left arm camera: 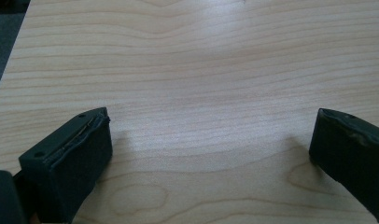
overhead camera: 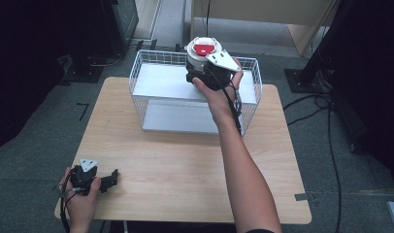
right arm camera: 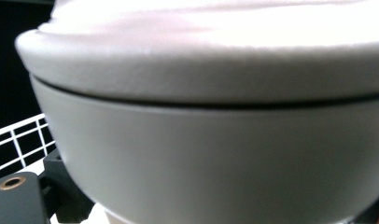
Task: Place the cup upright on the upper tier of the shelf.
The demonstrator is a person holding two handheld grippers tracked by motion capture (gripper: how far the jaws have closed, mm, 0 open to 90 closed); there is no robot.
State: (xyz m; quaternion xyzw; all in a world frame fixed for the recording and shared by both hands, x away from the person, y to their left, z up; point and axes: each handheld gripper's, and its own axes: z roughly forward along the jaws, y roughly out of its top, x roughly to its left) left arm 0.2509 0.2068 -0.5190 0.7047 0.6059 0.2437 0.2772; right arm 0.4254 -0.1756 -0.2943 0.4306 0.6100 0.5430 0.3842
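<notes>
At the near left corner of the worktop (overhead camera: 185, 165), the left gripper (overhead camera: 109, 179) rests in the person's left hand (overhead camera: 78, 194), its grey three-cornered plate facing up. In the left gripper view its two black fingers (left arm camera: 71, 158) stand wide apart over bare pale wood grain, with nothing between them. A cable trails from it off the near edge.

Farther along, toward the far edge of the worktop, stands a white wire basket (overhead camera: 141, 73) with a flat white shelf inside and a second pale panel below it. Its right end is partly hidden by the person's right forearm.

Over the far right part of the basket, the right hand (overhead camera: 219, 92) holds the right gripper (overhead camera: 197, 77) up at rim height, and a white pot (overhead camera: 201, 57) sits at the gripper's front. The pot has a rounded white lid with a red centre; no writing, brand or label can be read on it in any view. In the right gripper view the pot's grey-white wall and thick lid rim press close to the camera, with a dark seam between lid and body, basket wire at the lower left, and black gripper parts at the bottom corners. The fingers look closed on the pot's lower body, though their tips are hidden behind it.
</notes>
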